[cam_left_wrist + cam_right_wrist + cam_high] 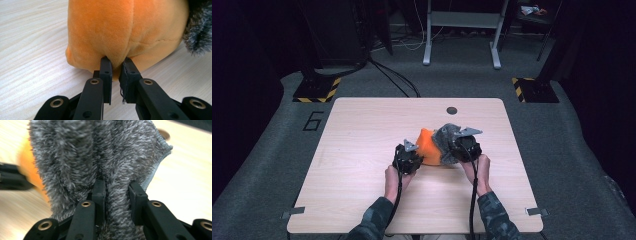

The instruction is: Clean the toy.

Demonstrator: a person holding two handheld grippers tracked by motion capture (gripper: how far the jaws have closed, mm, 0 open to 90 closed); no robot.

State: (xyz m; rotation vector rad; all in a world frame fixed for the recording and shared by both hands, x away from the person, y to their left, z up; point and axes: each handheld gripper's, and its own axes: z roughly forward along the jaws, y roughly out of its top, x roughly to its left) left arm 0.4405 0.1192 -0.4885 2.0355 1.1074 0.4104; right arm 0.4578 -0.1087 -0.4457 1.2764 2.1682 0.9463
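Observation:
An orange plush toy (428,148) lies mid-table with a fuzzy grey cloth (445,135) draped over its right side. My left gripper (408,157) sits at the toy's left end. In the left gripper view its jaws (117,65) pinch a fold of the orange plush toy (120,30). My right gripper (464,145) is at the cloth's right side. In the right gripper view its jaws (117,186) are shut on a thick fold of the grey cloth (100,152), which rises in front of the camera. An orange patch of the toy (27,165) shows at the left.
The light wooden table (362,150) has a round cable hole (452,110) near its far edge. Beyond the table stand a white metal frame (462,30) and black stands with yellow-black striped bases (317,90). The person's forearms come in from the near edge.

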